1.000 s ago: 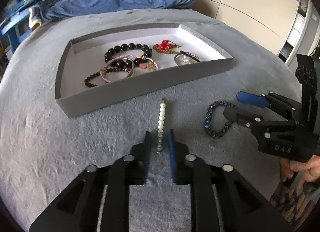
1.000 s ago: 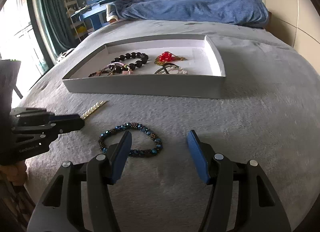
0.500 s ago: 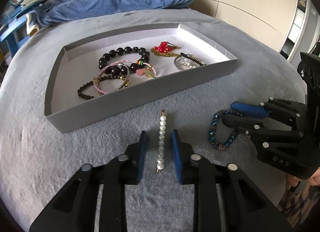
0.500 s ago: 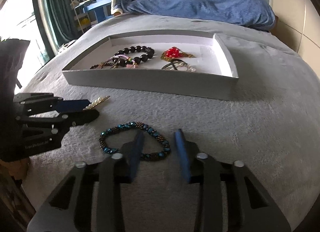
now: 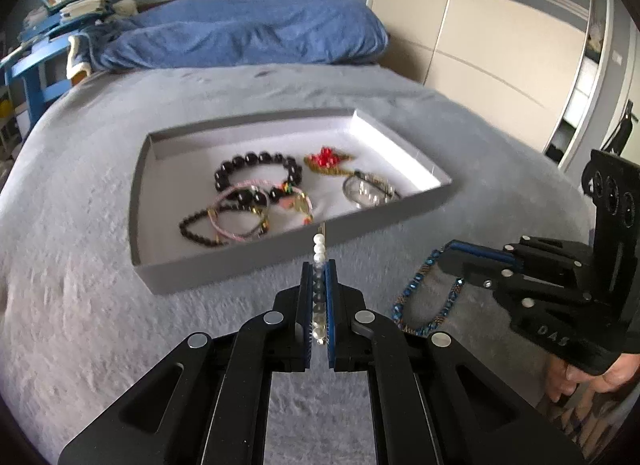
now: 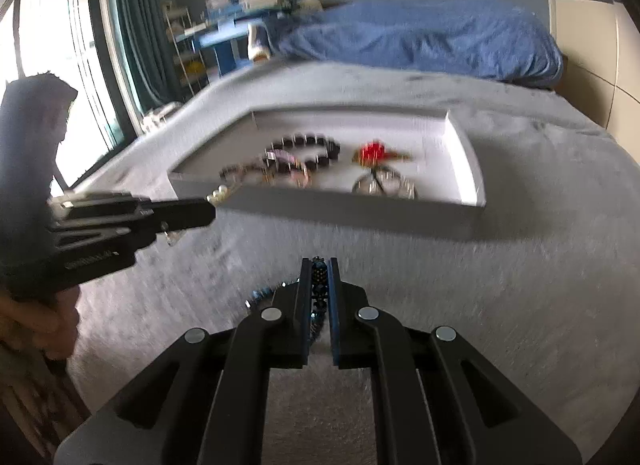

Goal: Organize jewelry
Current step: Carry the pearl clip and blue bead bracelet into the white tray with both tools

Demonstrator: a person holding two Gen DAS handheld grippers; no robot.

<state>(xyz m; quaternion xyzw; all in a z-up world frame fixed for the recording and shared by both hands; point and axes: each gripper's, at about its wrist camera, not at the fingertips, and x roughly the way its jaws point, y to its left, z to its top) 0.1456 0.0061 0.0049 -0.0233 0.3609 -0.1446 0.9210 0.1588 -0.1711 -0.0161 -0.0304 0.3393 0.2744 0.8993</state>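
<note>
Moved: both grippers have just been closing. The left gripper point(image 5: 319, 297) is now clamped on the pearl hair clip point(image 5: 319, 249), which was lying on the blanket between its open jaws, and has lifted it. The right gripper point(image 6: 320, 301) has pinched the blue bead bracelet point(image 6: 319, 279).
Left tool: jaws nearly together, the clip gripped along its length, its far end sticking out toward the tray point(image 5: 400, 221).
Right tool: jaws nearly together on one side of the bracelet; the rest of the loop trails on the grey blanket point(image 6: 520, 285).
Tray: just ahead of both grippers, already holding black bead bracelets point(image 5: 256, 169), a red charm point(image 5: 325, 157) and a silver bangle point(image 5: 366, 191).
Step in hand: carrying both pieces to the tray, I judge.
Doing it well: lift clear of the front wall, keep the grip firm, set each piece down in a bare patch away from the tangle, and keep the two tools apart.
</note>
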